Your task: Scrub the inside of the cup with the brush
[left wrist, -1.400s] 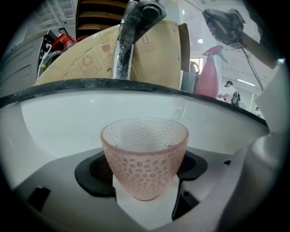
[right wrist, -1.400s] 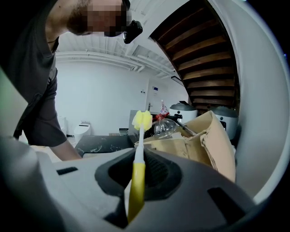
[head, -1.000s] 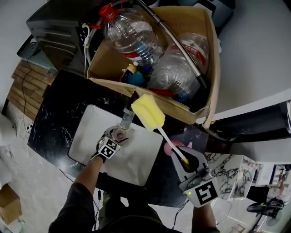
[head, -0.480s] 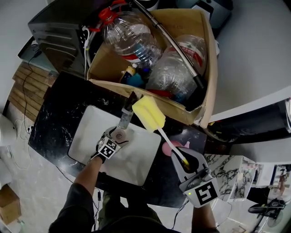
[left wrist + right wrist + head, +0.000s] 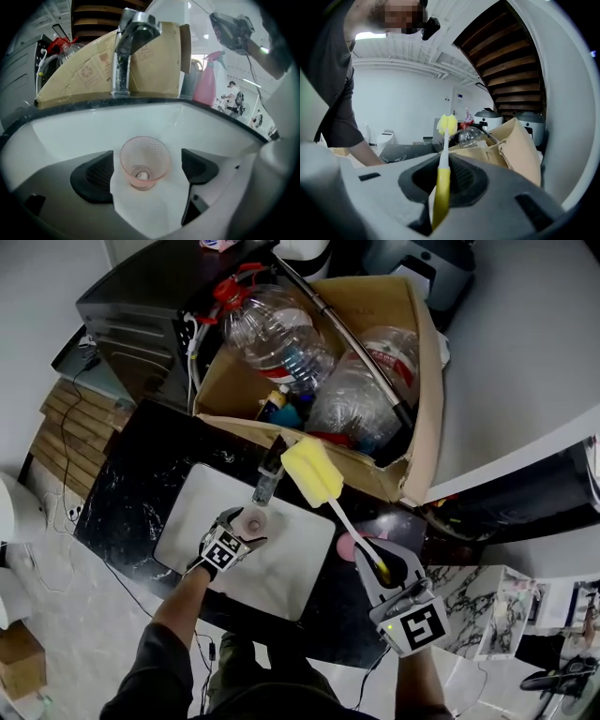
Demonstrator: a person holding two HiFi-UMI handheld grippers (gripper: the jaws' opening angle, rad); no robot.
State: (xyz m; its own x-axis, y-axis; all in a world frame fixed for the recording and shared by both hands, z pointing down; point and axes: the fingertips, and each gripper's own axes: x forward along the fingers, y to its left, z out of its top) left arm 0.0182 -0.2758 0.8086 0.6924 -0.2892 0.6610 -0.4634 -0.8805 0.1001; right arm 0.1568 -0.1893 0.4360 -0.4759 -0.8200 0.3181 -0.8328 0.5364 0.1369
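A small pink glass cup [image 5: 143, 159] stands mouth up on the white sink floor, under the faucet [image 5: 126, 51]. My left gripper [image 5: 147, 169] is open around it, and a gap shows between each black pad and the glass. From above, the cup [image 5: 253, 518] sits just ahead of the left gripper [image 5: 242, 529]. My right gripper [image 5: 380, 568] is shut on the yellow handle of the brush [image 5: 442, 185]. The brush's yellow sponge head [image 5: 312, 472] hangs in the air to the right of the faucet, clear of the cup.
The white sink [image 5: 192, 512] is set in a black marble counter [image 5: 131, 474]. Behind it stands a cardboard box [image 5: 422, 381] full of large plastic bottles [image 5: 277, 324]. A pink spray bottle [image 5: 206, 79] stands at the sink's right rim.
The head view has drifted a little. The left gripper stays around the cup in the sink, and the brush stays raised beside the faucet.
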